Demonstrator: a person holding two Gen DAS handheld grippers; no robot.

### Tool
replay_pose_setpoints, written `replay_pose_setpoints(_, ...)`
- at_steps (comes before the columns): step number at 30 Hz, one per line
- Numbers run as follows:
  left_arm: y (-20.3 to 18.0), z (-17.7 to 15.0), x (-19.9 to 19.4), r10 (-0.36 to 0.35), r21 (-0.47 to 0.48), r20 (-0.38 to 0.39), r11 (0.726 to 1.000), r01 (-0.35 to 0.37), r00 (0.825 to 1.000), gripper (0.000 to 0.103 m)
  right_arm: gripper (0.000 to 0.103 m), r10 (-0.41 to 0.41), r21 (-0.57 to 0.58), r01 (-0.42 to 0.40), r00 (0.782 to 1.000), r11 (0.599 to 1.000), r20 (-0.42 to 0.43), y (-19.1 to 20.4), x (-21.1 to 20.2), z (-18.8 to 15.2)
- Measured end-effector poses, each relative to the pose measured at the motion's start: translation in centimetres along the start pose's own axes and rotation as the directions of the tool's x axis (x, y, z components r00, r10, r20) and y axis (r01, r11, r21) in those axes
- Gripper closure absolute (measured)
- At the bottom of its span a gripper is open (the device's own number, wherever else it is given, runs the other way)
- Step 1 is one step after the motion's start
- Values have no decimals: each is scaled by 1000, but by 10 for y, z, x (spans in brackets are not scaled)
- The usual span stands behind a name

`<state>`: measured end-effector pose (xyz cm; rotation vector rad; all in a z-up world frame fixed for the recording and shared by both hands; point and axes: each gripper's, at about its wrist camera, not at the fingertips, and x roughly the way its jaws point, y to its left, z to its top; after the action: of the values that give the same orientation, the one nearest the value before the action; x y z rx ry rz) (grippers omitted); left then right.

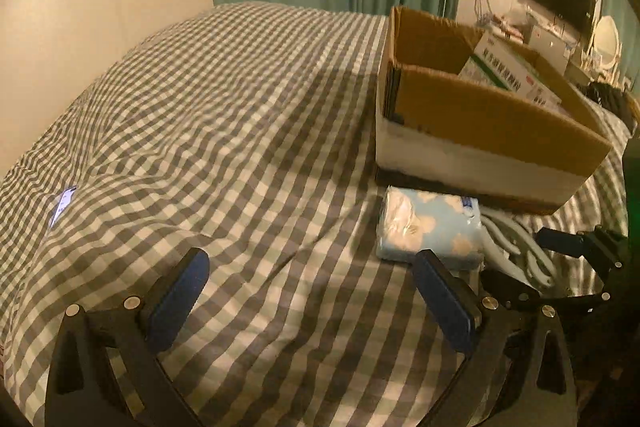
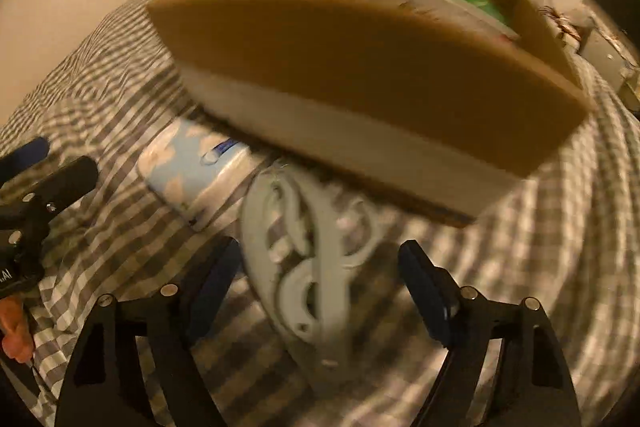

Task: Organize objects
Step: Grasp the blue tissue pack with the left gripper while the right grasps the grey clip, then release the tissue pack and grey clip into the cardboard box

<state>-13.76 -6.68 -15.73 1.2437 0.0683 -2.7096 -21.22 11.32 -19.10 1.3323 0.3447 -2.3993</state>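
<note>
Right gripper (image 2: pixel 320 263) released, jaws wide, straddling the pale hangers (image 2: pixel 312 267) lying flat on the checked bedcover (image 1: pixel 240 107). Left gripper (image 1: pixel 308 267) also released, empty; tissue pack (image 1: pixel 430 227) sits at its 1 o'clock, just beside the right fingertip. Cardboard box (image 1: pixel 480 115) at 12 o'clock from the hangers, touching or overlapping both items, packets already inside.

Hangers look light, stiff, smooth plastic, and may fan apart; pinching across the stacked necks seems best. Tissue pack looks soft, light, with slippery film; grip across the short width, mid-body.
</note>
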Motion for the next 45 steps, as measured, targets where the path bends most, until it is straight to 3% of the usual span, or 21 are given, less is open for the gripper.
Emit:
replay_pose_setpoints(4, -3, -2, -2, 10, 18, 0, 1000, -10, 1000, 0, 37, -14, -32, 14, 1000, 999, -2, 2, 1, -8)
replay_pose_setpoints(6, -5, -3, -7, 18, 25, 15, 1000, -18, 1000, 0, 53, -30, -33, 30, 999, 999, 12, 0, -8, -13)
replay_pose_setpoints(8, -10, -2, -13, 22, 43, 29, 999, -23, 999, 0, 76, -83, -39, 84, 996, 996, 40, -1, -22, -19)
replay_pose_setpoints(10, -18, 1, -18, 21, 73, 40, 997, -24, 999, 0, 76, -121, -50, 124, 991, 991, 61, -4, -38, -28)
replay_pose_setpoints(14, -43, 9, -20, -25, 131, 61, 991, 17, 998, 0, 81, -83, -9, 84, 993, 996, 84, -22, -61, -40)
replay_pose_setpoints(20, -77, 18, 21, -100, 222, -23, 970, 103, 995, 0, 81, -61, 42, 56, 993, 998, 106, -34, -76, -38)
replay_pose_setpoints(23, -77, 19, 46, -100, 222, -62, 969, 111, 993, 0, 81, -57, 36, 53, 993, 998, 107, -34, -75, -36)
replay_pose_setpoints(24, -75, 20, 51, -115, 207, -80, 970, 129, 990, 1, 81, -51, 37, 48, 993, 998, 105, -36, -76, -35)
replay_pose_setpoints(27, -64, 20, 60, -188, 134, -132, 969, 206, 973, 18, 81, -37, 39, 33, 995, 999, 97, -33, -69, -37)
replay_pose_setpoints(28, -61, 20, 58, -202, 118, -131, 969, 217, 971, 28, 81, -34, 40, 30, 995, 999, 95, -33, -68, -37)
replay_pose_setpoints(31, -58, 19, 47, -218, 114, -124, 966, 232, 968, 28, 81, -36, 38, 32, 994, 999, 101, -34, -72, -38)
replay_pose_setpoints(35, -57, 11, 14, -171, 155, -80, 971, 182, 982, 29, 81, -41, 35, 37, 992, 999, 117, -31, -84, -44)
replay_pose_setpoints(39, -50, 5, -29, -195, 144, -16, 970, 195, 981, 29, 81, -26, 66, 17, 990, 998, 138, -31, -105, -56)
replay_pose_setpoints(45, -56, 39, -81, -206, 173, 91, 967, 188, 974, 29, 81, -30, 84, 11, 972, 996, 232, -23, -157, -57)
